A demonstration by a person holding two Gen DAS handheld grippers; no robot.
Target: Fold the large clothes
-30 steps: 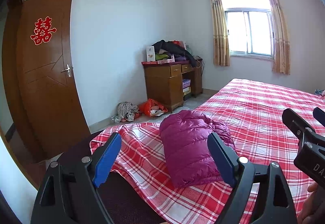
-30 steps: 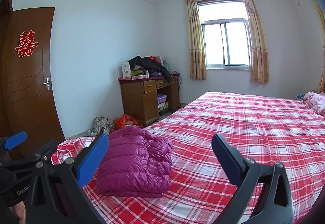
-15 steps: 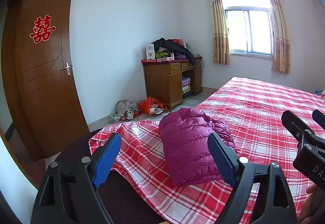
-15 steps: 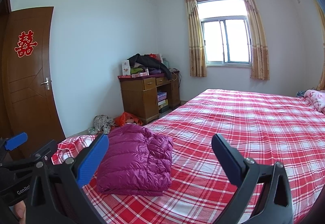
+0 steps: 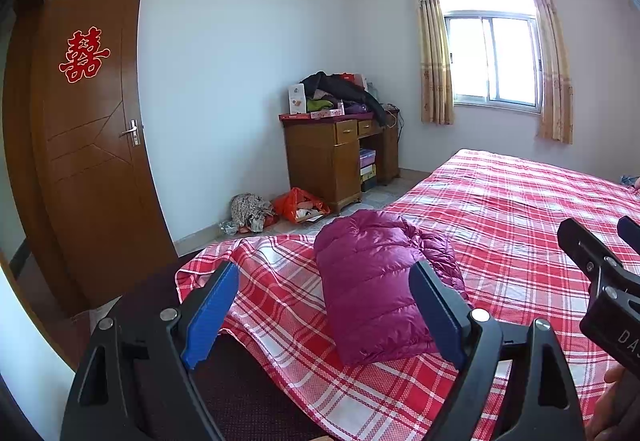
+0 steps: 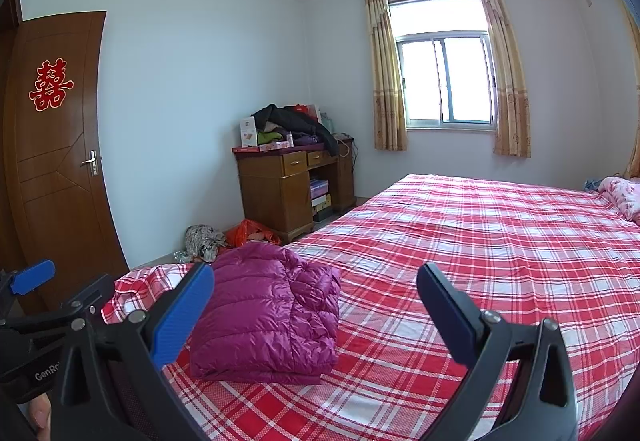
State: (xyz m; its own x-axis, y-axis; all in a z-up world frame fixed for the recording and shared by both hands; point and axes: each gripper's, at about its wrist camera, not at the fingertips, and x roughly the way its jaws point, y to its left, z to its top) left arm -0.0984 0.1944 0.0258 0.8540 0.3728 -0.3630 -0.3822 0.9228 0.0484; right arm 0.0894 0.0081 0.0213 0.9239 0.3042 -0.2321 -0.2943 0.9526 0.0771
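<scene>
- Red plaid bed [image 6: 480, 241] carries a folded magenta down jacket [image 6: 268, 313] near its corner.
- Left gripper [image 5: 324, 305] and right gripper [image 6: 316, 313] hover wide, empty.
- Cluttered wooden desk [image 6: 280, 193] and orange bag [image 6: 252, 233] stand beyond.

We had both wrist cams looking fwd along their fingers from the foot corner of the bed [image 5: 500, 201], raised above it, facing the window [image 5: 492, 61] wall. Left cam sat further left, nearer the door [image 5: 92, 145]. Both views shared the purple jacket [image 5: 372, 289] [image 6: 268, 309], desk [image 6: 288, 189], door and window; each caught the other gripper at its edge.
</scene>
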